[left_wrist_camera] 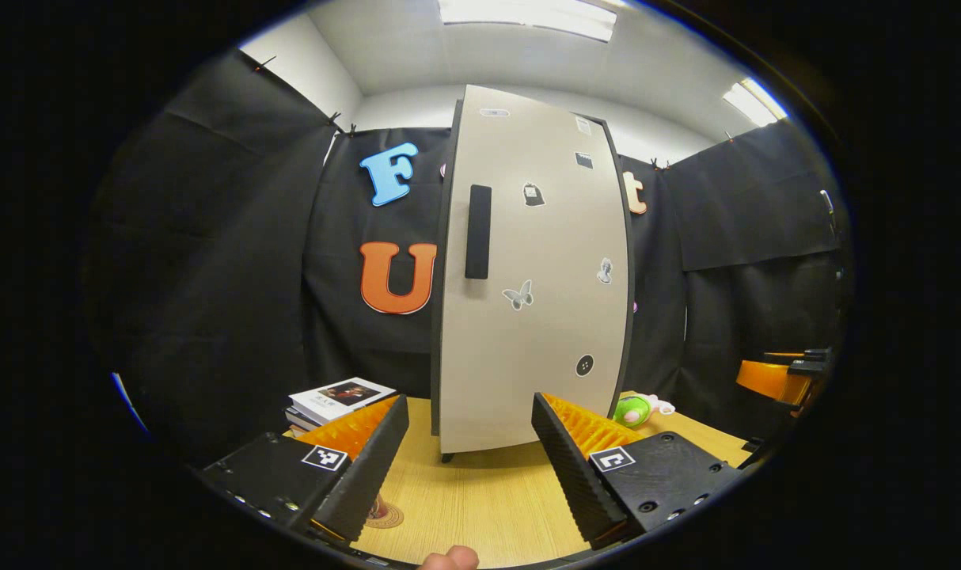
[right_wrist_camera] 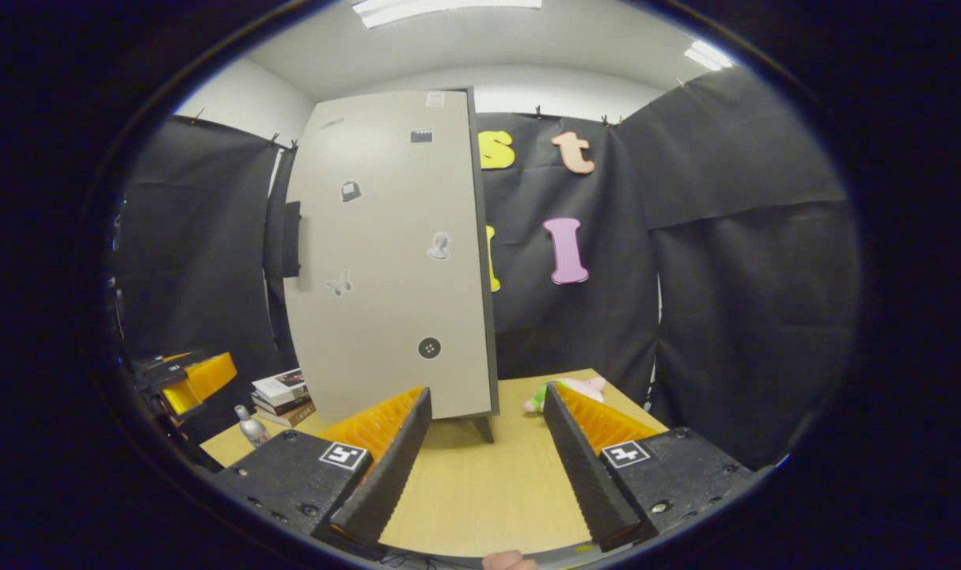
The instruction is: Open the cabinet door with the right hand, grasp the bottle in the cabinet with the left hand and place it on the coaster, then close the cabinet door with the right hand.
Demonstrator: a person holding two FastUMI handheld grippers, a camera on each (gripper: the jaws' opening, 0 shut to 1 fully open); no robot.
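My left gripper (left_wrist_camera: 470,459) hangs over the near part of the table (left_wrist_camera: 480,507), its fingers spread apart with nothing between them, facing the cabinet (left_wrist_camera: 532,277) that stands toward the table's far edge. The cabinet's door is closed, its dark handle (left_wrist_camera: 478,231) on the left side of the door as seen in the left gripper view. The coaster (left_wrist_camera: 385,516) lies on the table near the front edge, partly hidden behind my left finger. My right gripper (right_wrist_camera: 487,463) is likewise spread wide and holds nothing, pointing at the cabinet's right edge. In the right gripper view a bottle (right_wrist_camera: 252,427) stands near the table's left edge, with a stack of books (right_wrist_camera: 282,396) just behind it by the cabinet. A plush toy (right_wrist_camera: 567,391) lies right of the cabinet near the far edge.
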